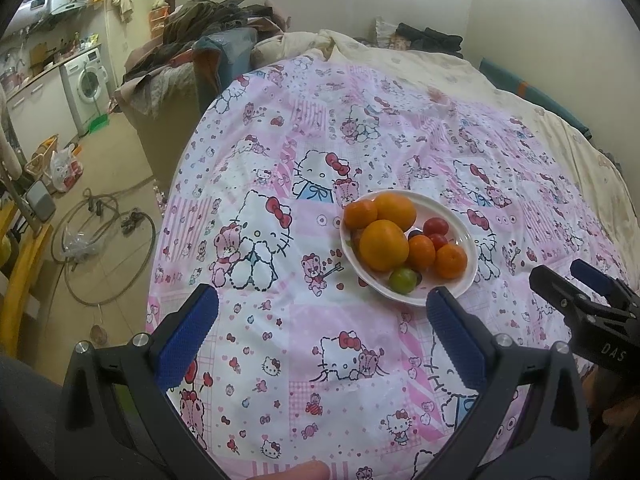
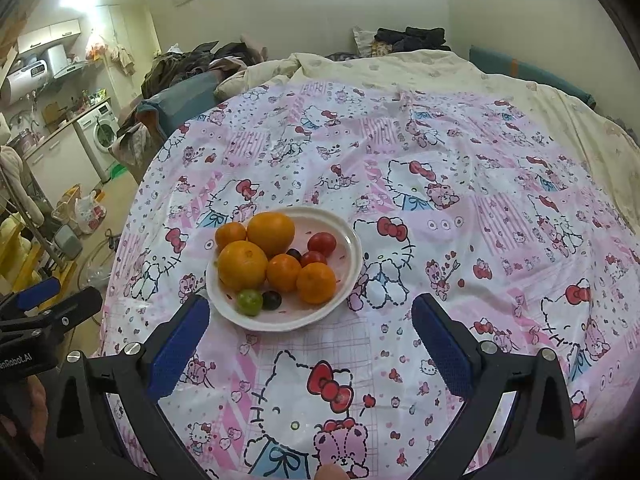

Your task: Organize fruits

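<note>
The cartoon-cat bedspread (image 2: pixel 460 184) covers the bed, and the white plate (image 2: pixel 348 276) sits on it as the one landmark. On the plate, from big to small: two large oranges (image 2: pixel 243 265), three mandarins (image 2: pixel 316 283) toward its near side and left rim, two red tomatoes (image 2: pixel 321 242) toward its far right, a green fruit (image 2: pixel 249 301) at the near rim, and dark grapes (image 2: pixel 271 299) beside that. Everything is already on the plate, so sorting looks unstarted or nearly finished; I cannot tell which. The left gripper (image 1: pixel 322 320) and right gripper (image 2: pixel 310 326) hover just short of the plate, both spread wide and empty. Any next pick calls for a reach forward over the near rim. Lettering on the gripper bodies reads "DAS" and "enRobot.AI"
</note>
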